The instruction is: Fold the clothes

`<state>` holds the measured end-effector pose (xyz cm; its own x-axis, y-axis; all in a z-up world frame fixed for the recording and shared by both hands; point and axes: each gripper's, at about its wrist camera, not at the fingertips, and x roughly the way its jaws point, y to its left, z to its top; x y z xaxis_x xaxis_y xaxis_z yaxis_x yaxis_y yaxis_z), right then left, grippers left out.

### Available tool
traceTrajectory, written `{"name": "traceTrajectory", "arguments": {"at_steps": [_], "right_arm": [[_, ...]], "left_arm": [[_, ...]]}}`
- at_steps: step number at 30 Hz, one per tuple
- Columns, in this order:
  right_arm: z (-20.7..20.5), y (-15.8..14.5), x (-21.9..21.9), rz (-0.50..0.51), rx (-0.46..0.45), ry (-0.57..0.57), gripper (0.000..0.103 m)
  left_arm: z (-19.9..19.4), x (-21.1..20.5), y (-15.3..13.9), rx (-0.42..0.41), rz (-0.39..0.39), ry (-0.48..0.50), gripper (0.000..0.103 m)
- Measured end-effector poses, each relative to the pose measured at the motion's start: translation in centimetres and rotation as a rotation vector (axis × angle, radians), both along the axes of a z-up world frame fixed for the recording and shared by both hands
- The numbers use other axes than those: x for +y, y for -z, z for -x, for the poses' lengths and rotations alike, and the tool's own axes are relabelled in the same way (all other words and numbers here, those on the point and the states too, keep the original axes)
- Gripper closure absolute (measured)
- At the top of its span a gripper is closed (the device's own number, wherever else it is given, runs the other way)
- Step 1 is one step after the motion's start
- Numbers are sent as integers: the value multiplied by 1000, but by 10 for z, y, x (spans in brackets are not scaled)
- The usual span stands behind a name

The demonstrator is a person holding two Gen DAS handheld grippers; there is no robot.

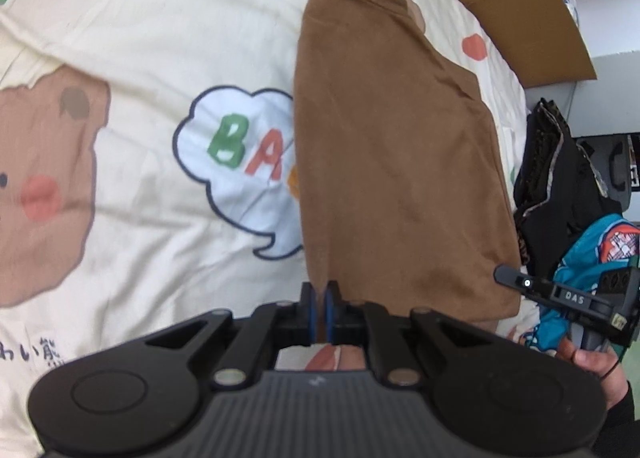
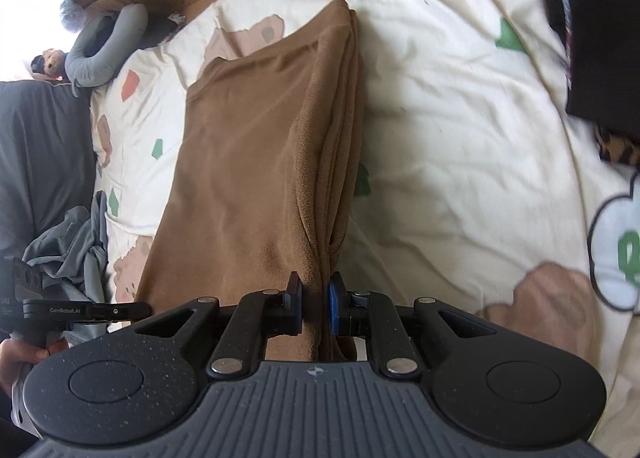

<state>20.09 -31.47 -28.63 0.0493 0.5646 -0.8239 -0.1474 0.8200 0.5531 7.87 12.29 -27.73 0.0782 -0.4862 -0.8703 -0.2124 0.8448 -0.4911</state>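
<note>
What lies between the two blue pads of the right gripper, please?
In the right wrist view, a bunched edge of the brown garment fills the gap of the right gripper.

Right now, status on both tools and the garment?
Left tool shut on brown garment edge. Right tool shut on its bunched folds. Garment folded long on bedsheet. Nothing in the way.

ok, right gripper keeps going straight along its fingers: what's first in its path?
The brown garment itself. The right gripper is already shut on a bunched edge of it, and the fabric runs on ahead over the bedsheet. Going on would push into that fold; depth beyond is unclear.
</note>
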Motion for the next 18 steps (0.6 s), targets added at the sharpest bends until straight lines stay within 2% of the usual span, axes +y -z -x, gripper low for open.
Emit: {"name": "traceTrajectory", "arguments": {"at_steps": [5,16,18], "right_arm": [[9,6,-1,16,16,-2,92],[13,53,-7,45,82,27,91],[14,60,-8,51,95,38,90]], "left_arm": [[8,4,6,-7,-3,-4,98],[7,4,54,68,-30,-16,98],[6,3,60,85,-54,-17,94]]}}
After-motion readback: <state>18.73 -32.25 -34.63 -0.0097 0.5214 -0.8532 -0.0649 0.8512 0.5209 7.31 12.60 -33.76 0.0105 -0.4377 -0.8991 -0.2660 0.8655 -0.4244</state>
